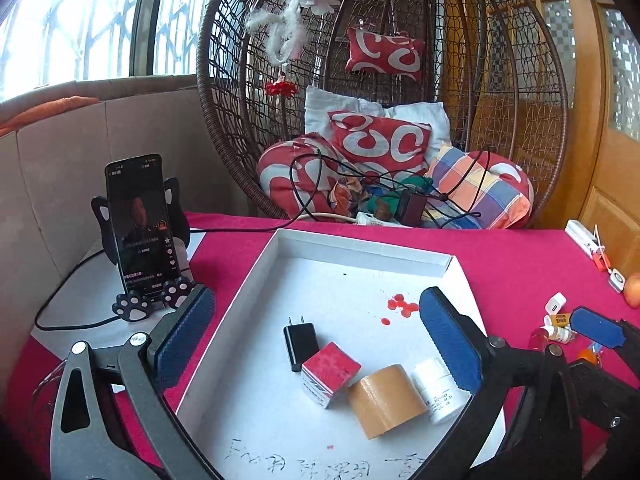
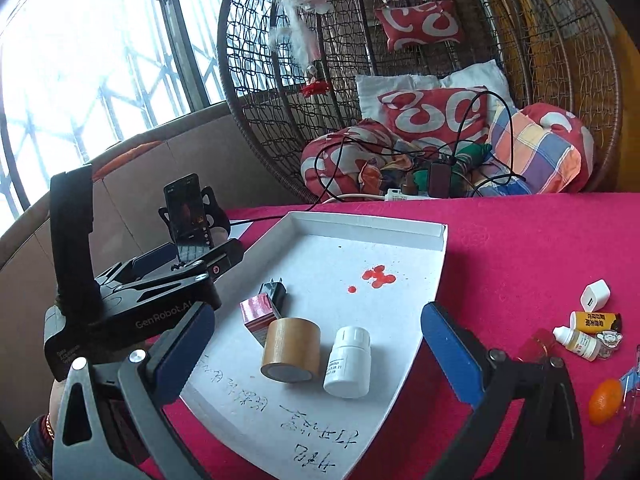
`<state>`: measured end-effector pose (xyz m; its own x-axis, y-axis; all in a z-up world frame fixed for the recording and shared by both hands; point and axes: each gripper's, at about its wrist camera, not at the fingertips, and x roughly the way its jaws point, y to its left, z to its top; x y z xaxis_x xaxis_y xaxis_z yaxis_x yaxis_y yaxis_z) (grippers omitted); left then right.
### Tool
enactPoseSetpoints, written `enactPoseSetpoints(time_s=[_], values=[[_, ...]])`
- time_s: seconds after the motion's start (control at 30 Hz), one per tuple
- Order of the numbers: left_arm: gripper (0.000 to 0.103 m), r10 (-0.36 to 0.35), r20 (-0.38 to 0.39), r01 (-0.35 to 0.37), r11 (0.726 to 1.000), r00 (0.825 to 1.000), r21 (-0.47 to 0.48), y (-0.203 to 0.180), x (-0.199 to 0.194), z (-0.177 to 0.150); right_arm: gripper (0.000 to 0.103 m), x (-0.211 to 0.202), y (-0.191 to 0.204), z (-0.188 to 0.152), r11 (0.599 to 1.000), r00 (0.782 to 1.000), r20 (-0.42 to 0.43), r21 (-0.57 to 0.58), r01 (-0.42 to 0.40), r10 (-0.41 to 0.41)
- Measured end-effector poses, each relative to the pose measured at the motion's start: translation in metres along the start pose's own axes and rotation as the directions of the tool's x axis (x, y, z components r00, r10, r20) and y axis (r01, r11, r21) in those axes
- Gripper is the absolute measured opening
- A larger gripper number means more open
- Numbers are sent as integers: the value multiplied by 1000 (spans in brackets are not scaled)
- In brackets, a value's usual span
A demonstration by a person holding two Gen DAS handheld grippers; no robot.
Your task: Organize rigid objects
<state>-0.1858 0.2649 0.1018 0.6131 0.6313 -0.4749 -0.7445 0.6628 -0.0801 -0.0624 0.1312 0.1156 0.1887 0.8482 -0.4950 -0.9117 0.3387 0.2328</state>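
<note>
A white tray point(image 1: 362, 245) point(image 2: 432, 256) lies on the red tablecloth. In it stand a black charger point(image 1: 300, 345) point(image 2: 274, 292), a red-topped box point(image 1: 330, 372) point(image 2: 258, 312), a tan tape roll point(image 1: 386, 400) point(image 2: 291, 348) and a white bottle point(image 1: 438, 390) point(image 2: 349, 362). My left gripper point(image 1: 316, 340) is open and empty over the tray. My right gripper point(image 2: 318, 356) is open and empty, with the tape and bottle between its fingers' line of sight. Right of the tray lie a white plug point(image 2: 595, 295), a yellow tube point(image 2: 594, 321), a dropper bottle point(image 2: 576, 342) and a small orange point(image 2: 606, 400).
A phone on a paw stand point(image 1: 140, 224) point(image 2: 188, 212) stands left of the tray, its cable trailing. A wicker hanging chair point(image 1: 384, 92) with cushions and cables stands behind the table. A white clip point(image 1: 584, 240) lies at the far right edge.
</note>
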Motion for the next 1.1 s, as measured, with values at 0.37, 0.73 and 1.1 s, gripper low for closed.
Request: enactPoseSetpoints(time_s=[0.37, 0.73, 1.1], values=[[103, -136, 7, 136, 991, 991, -15, -36, -39, -17, 103, -103, -3, 3, 962, 915, 320, -32, 270, -246], [103, -395, -158, 417, 896, 905, 149, -121, -54, -57, 103, -157, -98, -19, 909, 854, 319, 222, 353, -410], [103, -336, -380, 469, 814, 862, 343, -201, -35, -118, 103, -166, -166, -77, 843, 857, 116, 288, 455, -502]])
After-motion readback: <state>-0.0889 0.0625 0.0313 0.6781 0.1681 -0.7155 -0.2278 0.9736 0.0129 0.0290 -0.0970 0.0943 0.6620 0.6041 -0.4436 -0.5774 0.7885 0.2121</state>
